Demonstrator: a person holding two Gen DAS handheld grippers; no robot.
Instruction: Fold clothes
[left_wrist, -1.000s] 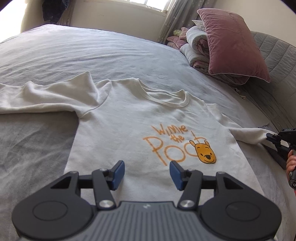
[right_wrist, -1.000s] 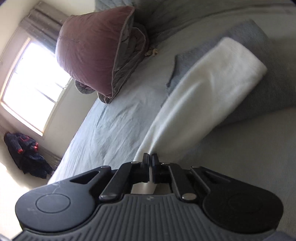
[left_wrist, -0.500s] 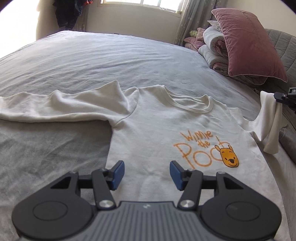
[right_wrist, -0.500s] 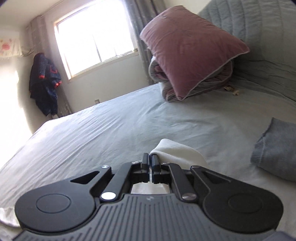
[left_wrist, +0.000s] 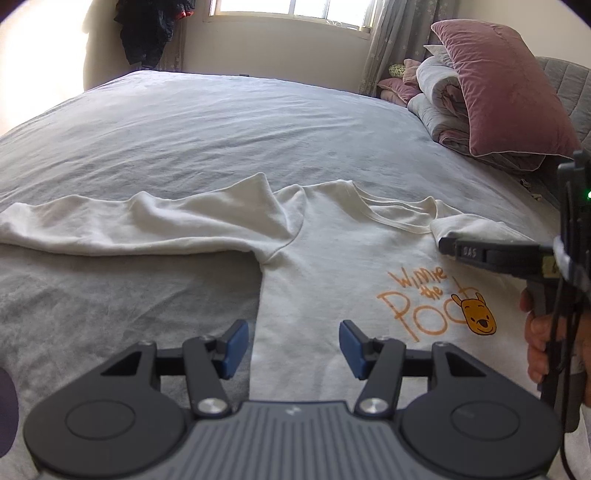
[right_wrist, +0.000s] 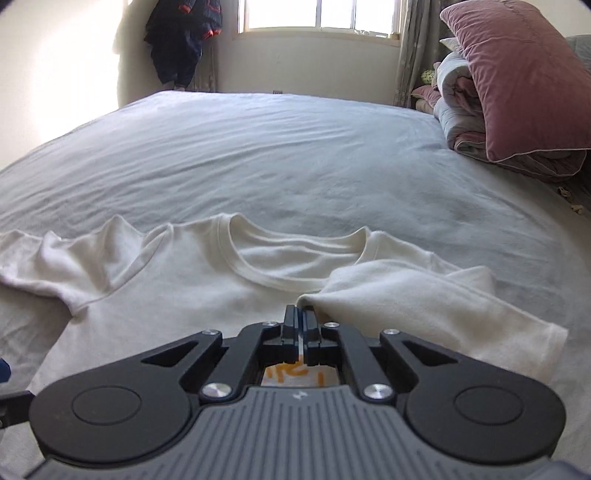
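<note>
A cream long-sleeved shirt (left_wrist: 332, 258) with an orange "Winnie the Pooh" print lies face up on the bed. Its left sleeve (left_wrist: 129, 229) stretches out flat to the left. My right gripper (right_wrist: 300, 314) is shut on the cuff of the right sleeve (right_wrist: 424, 306), which is folded over the chest just below the collar (right_wrist: 288, 266). In the left wrist view that right gripper (left_wrist: 445, 245) reaches in from the right, held by a hand (left_wrist: 537, 336). My left gripper (left_wrist: 290, 341) hovers open over the shirt's lower left side, nothing between its blue pads (left_wrist: 234, 341).
The grey bedsheet (left_wrist: 221, 140) spreads wide beyond the shirt. A pink pillow (left_wrist: 506, 92) sits on folded quilts (left_wrist: 443, 107) at the right headboard side. A dark jacket (right_wrist: 181, 40) hangs by the window at the far wall.
My right gripper swung left with the right sleeve, carrying it from the bed's right side over onto the shirt's chest. The left gripper stayed open and drifted slightly.
</note>
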